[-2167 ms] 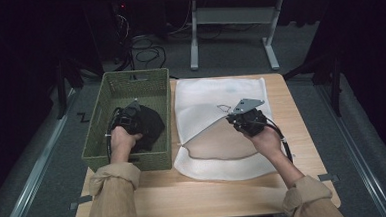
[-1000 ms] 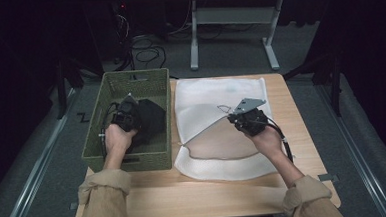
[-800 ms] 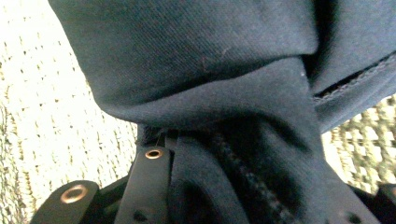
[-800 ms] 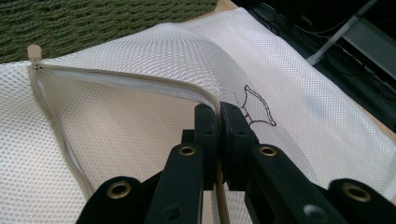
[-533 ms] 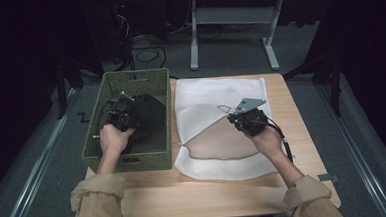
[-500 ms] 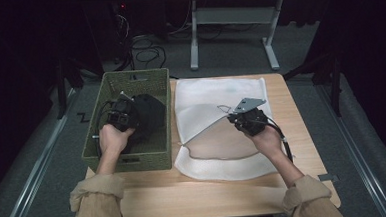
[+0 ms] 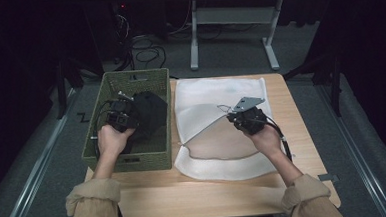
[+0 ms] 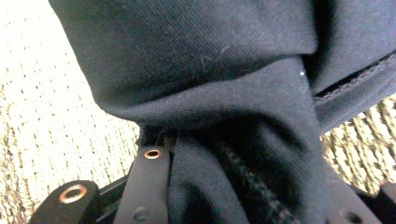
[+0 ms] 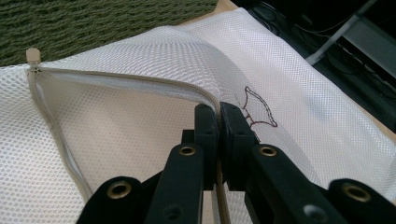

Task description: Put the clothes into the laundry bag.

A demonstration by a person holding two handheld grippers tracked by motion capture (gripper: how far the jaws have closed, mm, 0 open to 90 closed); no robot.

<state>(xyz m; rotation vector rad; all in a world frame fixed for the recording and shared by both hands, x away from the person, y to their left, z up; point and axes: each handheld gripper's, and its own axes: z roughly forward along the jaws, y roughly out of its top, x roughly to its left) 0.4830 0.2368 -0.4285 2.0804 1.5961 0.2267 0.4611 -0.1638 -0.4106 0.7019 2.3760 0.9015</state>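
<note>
**Tools grip cloth and mesh bag**

Left tool (image 7: 123,117) pinches dark cloth (image 8: 224,93) inside the green basket (image 7: 105,88) on the bench (image 7: 210,192). Right tool (image 9: 218,114), jaws pressed together, clamps the white mesh bag (image 9: 116,121) at its zipper edge.

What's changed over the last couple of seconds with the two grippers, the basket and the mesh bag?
The left gripper, shut on the dark garment in the green basket, edged slightly toward the far end. The right gripper stayed clamped on the white mesh bag, holding its zippered edge raised.
</note>
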